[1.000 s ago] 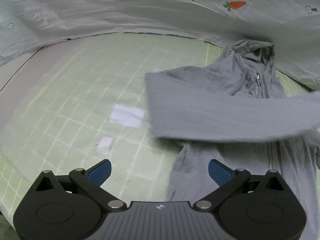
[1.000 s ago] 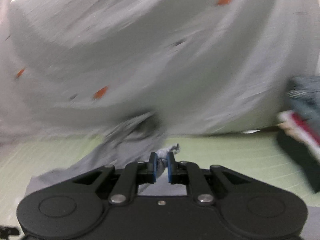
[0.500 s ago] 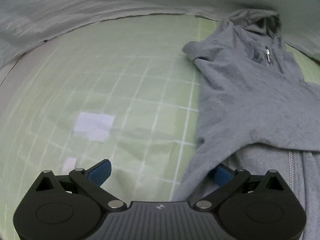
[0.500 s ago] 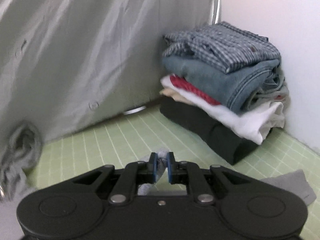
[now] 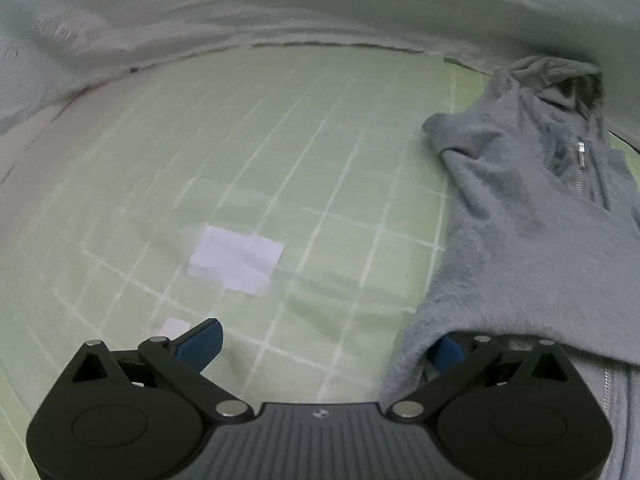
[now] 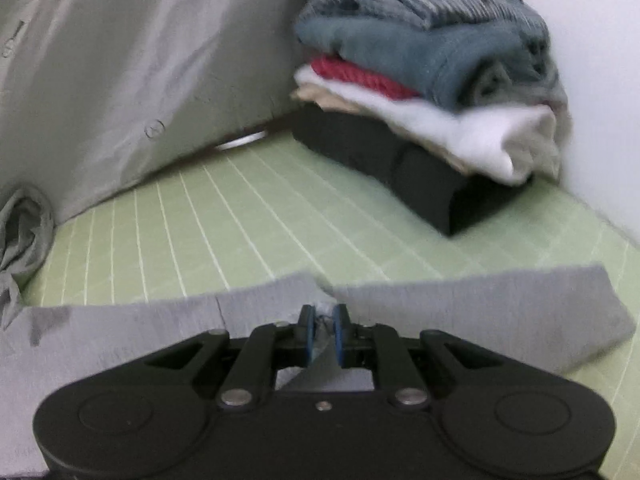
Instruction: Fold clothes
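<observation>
A grey zip hoodie (image 5: 532, 240) lies on the green grid mat (image 5: 280, 160) at the right of the left wrist view, its hood toward the back, one sleeve folded across the body. My left gripper (image 5: 324, 346) is open; its right fingertip is tucked under the hoodie's edge. In the right wrist view my right gripper (image 6: 323, 328) is shut on the hoodie's grey sleeve (image 6: 460, 312), low over the mat. The hood (image 6: 24, 220) shows at the far left.
A stack of folded clothes (image 6: 432, 80) stands at the back right against a white wall. A light sheet with a carrot print (image 5: 320, 12) hangs along the back. Two white patches (image 5: 236, 258) mark the mat near my left gripper.
My right gripper carried the sleeve across the hoodie and lowered it onto the body. The right wrist view swung toward the clothes stack. My left gripper stayed open by the hoodie's edge.
</observation>
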`<state>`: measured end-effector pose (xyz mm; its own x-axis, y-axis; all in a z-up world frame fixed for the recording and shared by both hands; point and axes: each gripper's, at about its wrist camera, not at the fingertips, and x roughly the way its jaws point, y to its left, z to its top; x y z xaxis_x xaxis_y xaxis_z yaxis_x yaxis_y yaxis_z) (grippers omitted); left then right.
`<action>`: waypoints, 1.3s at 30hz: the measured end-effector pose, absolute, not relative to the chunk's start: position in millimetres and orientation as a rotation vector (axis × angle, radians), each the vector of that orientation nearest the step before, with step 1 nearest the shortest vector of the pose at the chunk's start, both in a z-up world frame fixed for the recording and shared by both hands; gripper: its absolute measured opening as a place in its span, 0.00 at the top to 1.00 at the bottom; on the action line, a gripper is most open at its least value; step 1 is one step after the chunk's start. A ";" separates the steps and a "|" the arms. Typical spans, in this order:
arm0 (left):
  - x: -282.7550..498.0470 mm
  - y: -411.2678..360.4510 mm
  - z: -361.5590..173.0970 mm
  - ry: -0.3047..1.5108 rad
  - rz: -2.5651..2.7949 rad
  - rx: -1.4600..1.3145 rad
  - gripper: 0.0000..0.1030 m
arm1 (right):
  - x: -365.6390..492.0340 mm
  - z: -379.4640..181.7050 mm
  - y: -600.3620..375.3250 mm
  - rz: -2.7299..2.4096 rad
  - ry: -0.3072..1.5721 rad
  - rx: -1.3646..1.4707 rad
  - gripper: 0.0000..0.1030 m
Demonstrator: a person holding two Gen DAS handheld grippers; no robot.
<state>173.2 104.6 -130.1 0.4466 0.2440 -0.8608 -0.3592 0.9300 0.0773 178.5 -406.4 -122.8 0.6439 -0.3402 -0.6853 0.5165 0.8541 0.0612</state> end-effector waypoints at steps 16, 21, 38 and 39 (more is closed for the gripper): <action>168.4 122.6 -85.6 0.968 0.324 -0.349 0.01 | 178.4 -140.4 -407.6 -0.447 0.785 0.329 0.30; 176.1 119.1 -91.2 0.996 0.347 -0.273 0.01 | 188.0 -150.0 -407.0 -0.427 0.821 0.339 0.51; 158.0 99.3 -92.3 0.942 0.248 -0.300 0.01 | 192.4 -75.9 -285.0 0.022 0.682 0.218 0.87; 156.6 96.8 -90.0 0.939 0.239 -0.289 0.01 | 193.4 -78.4 -268.2 0.079 0.701 0.209 0.77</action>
